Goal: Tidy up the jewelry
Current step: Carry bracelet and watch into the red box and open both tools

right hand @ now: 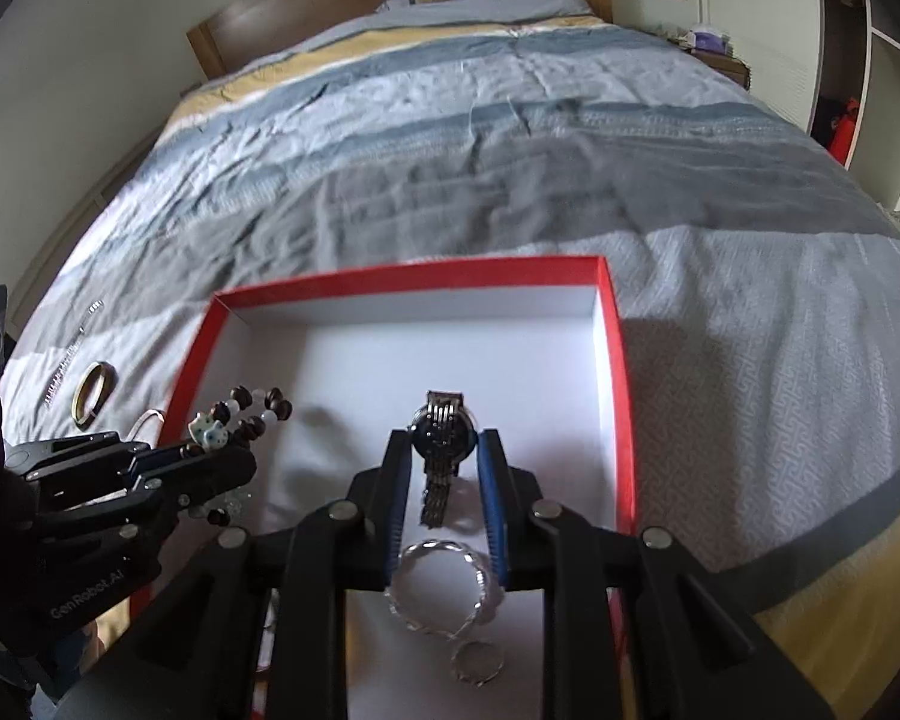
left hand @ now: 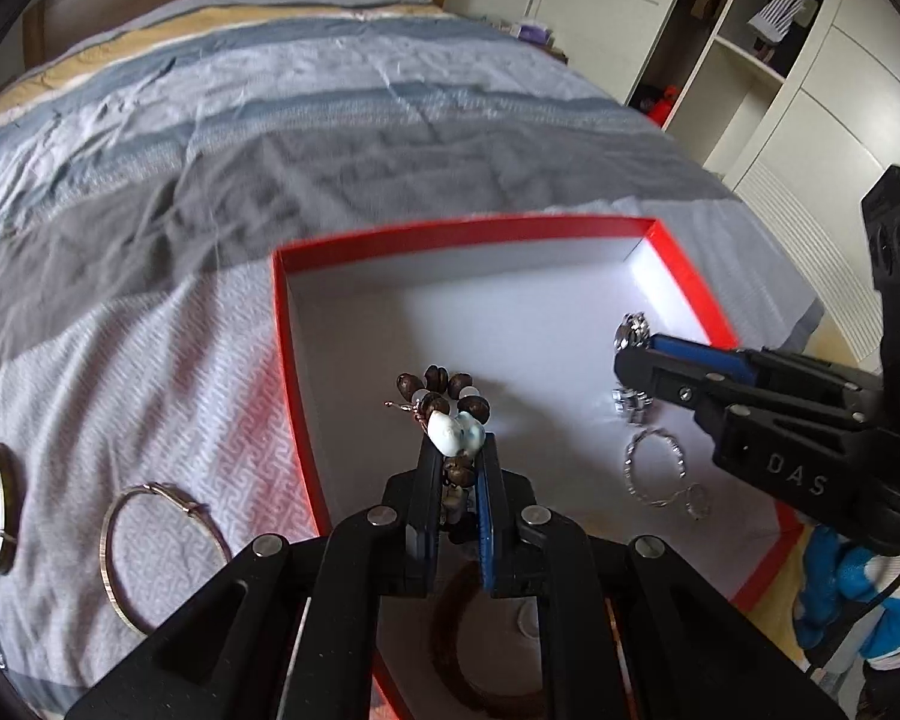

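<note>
Jewelry is over the red box [right hand: 615, 360] on the bed [right hand: 510, 150]: your left tongs [left hand: 457, 459] pinch a bead bracelet [left hand: 444, 396], your right tongs [right hand: 444, 441] grip a watch [right hand: 441, 438].

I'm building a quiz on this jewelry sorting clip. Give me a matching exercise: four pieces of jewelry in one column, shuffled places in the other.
Things:
1. beaded bracelet
2. wristwatch
3. silver chain bracelet
4. thin silver bangle

Places:
A. lying on the bedspread, outside the box
B. between the right gripper fingers
C. lying on the red box floor
D. pinched in the left gripper

Pairs: 1-D, 2-B, 3-C, 4-A
</note>
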